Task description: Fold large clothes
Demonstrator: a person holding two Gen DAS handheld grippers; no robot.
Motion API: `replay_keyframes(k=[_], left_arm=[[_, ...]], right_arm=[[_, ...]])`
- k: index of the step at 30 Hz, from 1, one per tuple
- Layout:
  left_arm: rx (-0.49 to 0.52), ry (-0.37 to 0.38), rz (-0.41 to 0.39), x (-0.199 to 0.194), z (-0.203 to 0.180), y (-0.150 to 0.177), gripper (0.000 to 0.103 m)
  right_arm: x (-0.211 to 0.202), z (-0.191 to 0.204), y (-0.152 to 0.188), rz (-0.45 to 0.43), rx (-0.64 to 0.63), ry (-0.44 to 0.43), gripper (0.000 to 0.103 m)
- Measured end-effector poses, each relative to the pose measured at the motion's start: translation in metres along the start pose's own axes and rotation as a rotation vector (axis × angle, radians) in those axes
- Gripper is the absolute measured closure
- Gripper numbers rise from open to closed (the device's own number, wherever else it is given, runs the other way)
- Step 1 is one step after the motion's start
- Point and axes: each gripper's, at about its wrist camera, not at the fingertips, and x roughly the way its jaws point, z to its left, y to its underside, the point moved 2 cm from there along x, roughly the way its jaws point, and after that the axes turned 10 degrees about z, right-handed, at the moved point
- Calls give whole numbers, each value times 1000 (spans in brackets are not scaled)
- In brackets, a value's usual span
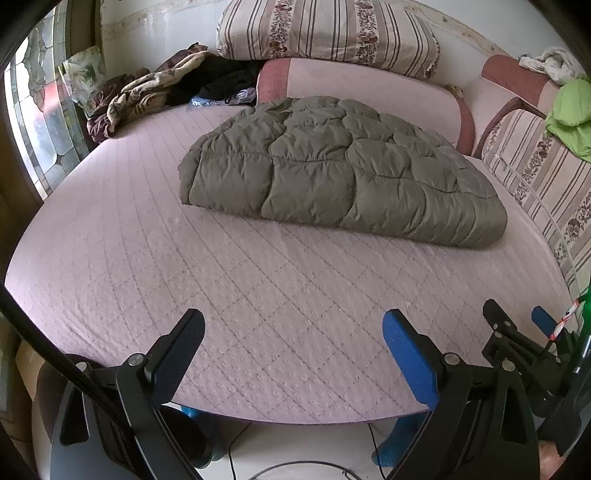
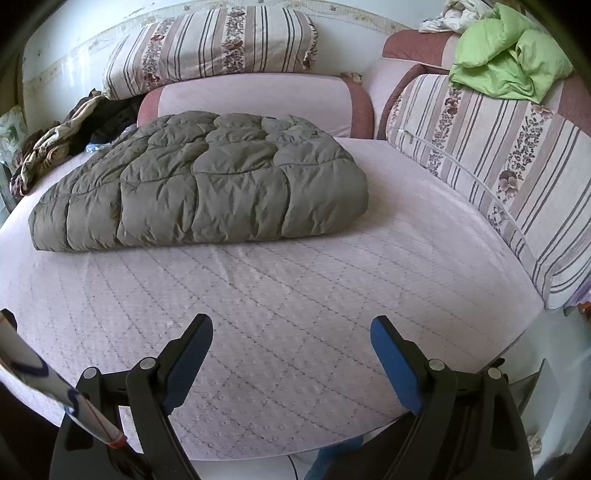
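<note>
An olive-green quilted puffer garment (image 1: 332, 173) (image 2: 207, 181) lies folded into a thick flat bundle on the pink quilted mattress (image 1: 258, 295) (image 2: 295, 295), toward its far side. My left gripper (image 1: 293, 328) is open over the near edge of the mattress, well short of the garment, with nothing between its fingers. My right gripper (image 2: 291, 332) is open too, also above the near edge and holding nothing. The right gripper's fingers (image 1: 496, 317) show at the lower right of the left wrist view.
Striped floral cushions (image 1: 325, 33) (image 2: 509, 177) line the back and right side. A heap of brown and dark clothes (image 1: 147, 96) (image 2: 55, 144) sits at the far left corner. A lime-green cloth (image 1: 569, 114) (image 2: 509, 62) lies on the right armrest. Stained-glass window (image 1: 33, 122) at left.
</note>
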Motion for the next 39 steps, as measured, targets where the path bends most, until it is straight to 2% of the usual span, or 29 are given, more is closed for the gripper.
replay_keyframes(k=[39], left_arm=[[13, -26, -13, 7, -3, 3, 7]], right_arm=[[9, 5, 1, 40, -8, 11, 13]])
